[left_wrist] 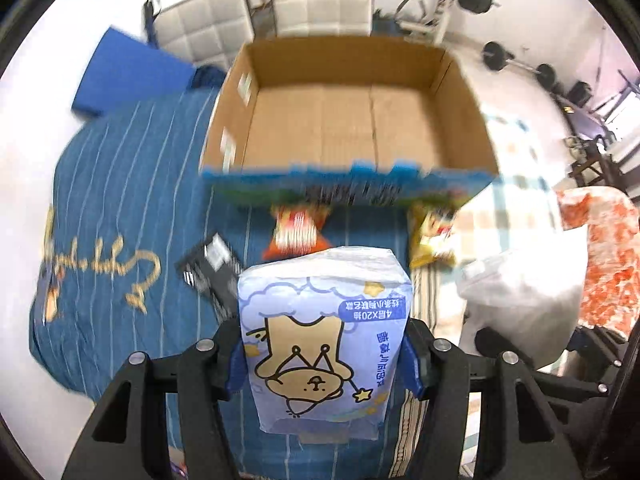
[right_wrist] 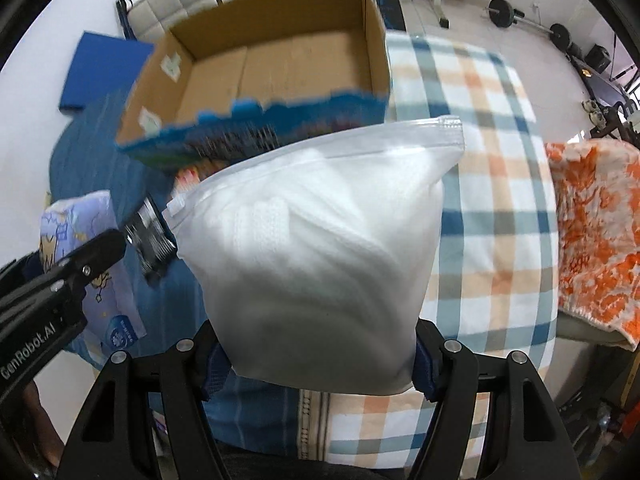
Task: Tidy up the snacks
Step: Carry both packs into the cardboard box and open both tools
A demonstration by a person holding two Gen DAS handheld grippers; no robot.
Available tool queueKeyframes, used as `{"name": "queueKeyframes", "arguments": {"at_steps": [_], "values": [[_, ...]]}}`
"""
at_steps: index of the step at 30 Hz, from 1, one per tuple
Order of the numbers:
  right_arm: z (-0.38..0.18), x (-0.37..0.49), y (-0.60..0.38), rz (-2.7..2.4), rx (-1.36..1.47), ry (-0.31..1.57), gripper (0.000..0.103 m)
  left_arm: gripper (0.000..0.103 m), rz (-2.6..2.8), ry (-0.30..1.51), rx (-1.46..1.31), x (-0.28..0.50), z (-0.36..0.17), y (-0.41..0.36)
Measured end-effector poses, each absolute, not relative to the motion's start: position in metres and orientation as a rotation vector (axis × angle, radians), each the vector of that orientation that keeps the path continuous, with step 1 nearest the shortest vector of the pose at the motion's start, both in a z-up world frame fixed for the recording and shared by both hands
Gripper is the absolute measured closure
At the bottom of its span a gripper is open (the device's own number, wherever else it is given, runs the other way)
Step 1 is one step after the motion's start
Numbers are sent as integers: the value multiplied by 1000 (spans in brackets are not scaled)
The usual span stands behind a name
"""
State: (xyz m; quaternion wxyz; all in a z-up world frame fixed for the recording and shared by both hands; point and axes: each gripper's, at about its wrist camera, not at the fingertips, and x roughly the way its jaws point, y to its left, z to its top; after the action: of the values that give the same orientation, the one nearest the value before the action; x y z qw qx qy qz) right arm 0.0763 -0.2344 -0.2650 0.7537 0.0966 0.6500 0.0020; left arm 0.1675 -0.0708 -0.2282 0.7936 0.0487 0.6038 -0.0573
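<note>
In the left wrist view, the left tool [left_wrist: 324, 360] is clenched on a light-blue tissue pack [left_wrist: 322, 344] printed with a cartoon bear; both blue pads press its sides. The pack is held above a blue striped bedspread [left_wrist: 120, 200]. Beyond it stands an open cardboard box [left_wrist: 344, 120], its brown interior bare. Just below the box's near wall lie a red snack packet [left_wrist: 298, 232] and a yellow snack packet [left_wrist: 430, 236]. A black packet [left_wrist: 212, 276] lies left of the tissue pack. A white bag [left_wrist: 520, 292] shows at the right, near an orange patterned cloth [left_wrist: 604, 256].

In the right wrist view, the right tool [right_wrist: 320, 364] is clenched on that white zip-seal bag [right_wrist: 320, 240], which fills the centre of the frame, held above a plaid blanket [right_wrist: 492, 200]. The cardboard box [right_wrist: 272, 72] lies beyond and to the left. At the left edge, the left tool [right_wrist: 84, 256] appears, holding the tissue pack [right_wrist: 80, 240], with the black packet [right_wrist: 152, 236] beside it. The orange cloth [right_wrist: 592, 232] lies at the right.
</note>
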Motion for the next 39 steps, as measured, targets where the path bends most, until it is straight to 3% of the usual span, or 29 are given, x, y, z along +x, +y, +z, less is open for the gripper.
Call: {"name": "queueKeyframes", "arguments": {"at_steps": [8, 15, 25, 31, 39], "values": [[-208, 142, -231, 3, 250, 1322, 30, 46, -224, 1270, 46, 252, -190, -67], [-227, 228, -242, -35, 291, 1345, 30, 46, -277, 1265, 58, 349, -188, -77], [-307, 366, -250, -90, 279, 1424, 29, 46, -347, 1466, 23, 482, -280, -105], [-353, 412, -255, -111, 242, 1481, 29, 46, -345, 1574, -12, 518, -338, -110], [-379, 446, -254, -79, 262, 1526, 28, 46, -348, 1642, -81, 538, -369, -106]]}}
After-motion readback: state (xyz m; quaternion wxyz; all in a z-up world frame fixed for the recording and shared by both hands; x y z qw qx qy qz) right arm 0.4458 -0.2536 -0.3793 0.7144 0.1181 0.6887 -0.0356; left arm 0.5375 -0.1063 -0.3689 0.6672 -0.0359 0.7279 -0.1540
